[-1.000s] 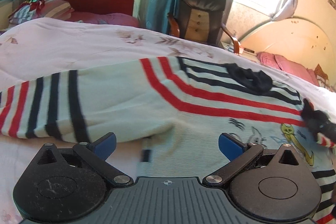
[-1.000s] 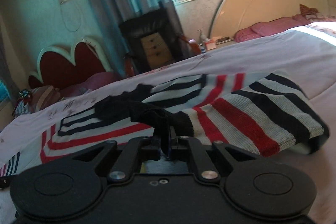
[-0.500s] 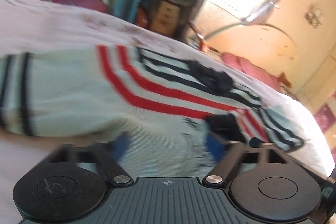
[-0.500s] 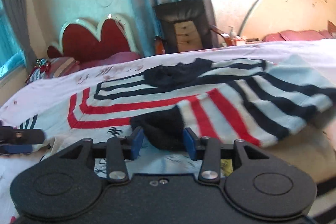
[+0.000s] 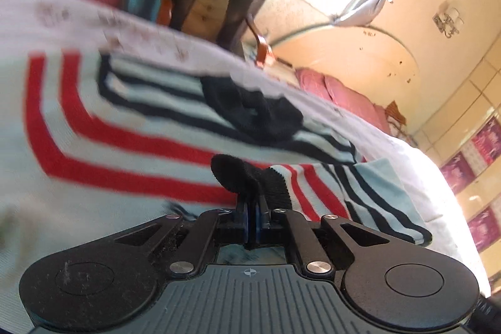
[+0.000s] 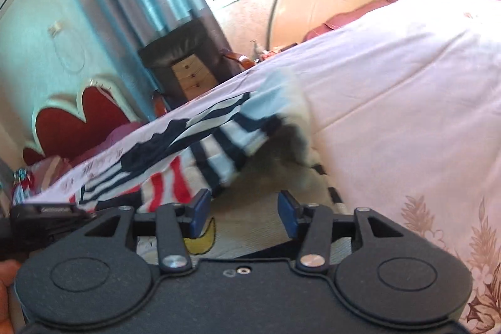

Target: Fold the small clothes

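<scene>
The left gripper (image 5: pixel 252 219) had its jaws clenched on the black cuff (image 5: pixel 241 176) of the striped sweater (image 5: pixel 125 127), which lay spread on the bed (image 6: pixel 407 102). The right gripper (image 6: pixel 242 213) hovered with jaws parted and released, just above the sweater's pale front.

Your left gripper (image 5: pixel 252 224) is matte black with a ribbed grey deck, silver screws and blue finger pads. Your right gripper (image 6: pixel 241 213) matches, its blue pads (image 6: pixel 199 212) plainly showing.
</scene>
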`<act>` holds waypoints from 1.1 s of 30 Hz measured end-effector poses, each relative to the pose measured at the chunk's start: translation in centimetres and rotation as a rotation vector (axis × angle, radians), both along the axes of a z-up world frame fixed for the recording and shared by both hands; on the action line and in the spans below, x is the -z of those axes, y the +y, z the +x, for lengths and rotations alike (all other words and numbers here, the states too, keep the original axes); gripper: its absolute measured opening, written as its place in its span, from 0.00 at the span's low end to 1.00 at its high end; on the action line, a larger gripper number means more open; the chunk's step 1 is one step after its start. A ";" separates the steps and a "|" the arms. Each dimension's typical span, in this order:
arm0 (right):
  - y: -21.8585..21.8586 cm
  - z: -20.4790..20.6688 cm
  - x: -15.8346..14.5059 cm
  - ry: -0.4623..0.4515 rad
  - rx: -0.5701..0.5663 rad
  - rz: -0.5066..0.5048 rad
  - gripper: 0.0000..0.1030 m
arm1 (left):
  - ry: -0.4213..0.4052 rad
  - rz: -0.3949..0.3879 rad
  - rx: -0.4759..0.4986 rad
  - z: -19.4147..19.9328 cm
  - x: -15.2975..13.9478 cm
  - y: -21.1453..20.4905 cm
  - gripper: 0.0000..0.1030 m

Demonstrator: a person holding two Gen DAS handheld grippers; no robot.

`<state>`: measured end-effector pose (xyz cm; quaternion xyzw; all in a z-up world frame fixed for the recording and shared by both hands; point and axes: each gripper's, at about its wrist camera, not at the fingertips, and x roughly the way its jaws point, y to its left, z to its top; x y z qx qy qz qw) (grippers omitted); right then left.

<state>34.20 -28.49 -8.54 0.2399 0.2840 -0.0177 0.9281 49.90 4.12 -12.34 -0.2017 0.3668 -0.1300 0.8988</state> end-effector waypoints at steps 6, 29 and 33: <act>-3.0 1.7 1.7 0.005 0.041 0.247 0.52 | 0.018 0.028 -0.034 -0.3 -0.7 5.3 0.04; -6.5 5.4 4.7 0.062 0.085 0.353 0.08 | 0.045 -0.006 -0.056 -3.1 0.8 5.3 0.04; -6.8 5.6 5.4 0.084 0.086 0.351 0.08 | 0.084 0.039 -0.066 -2.7 2.6 5.2 0.04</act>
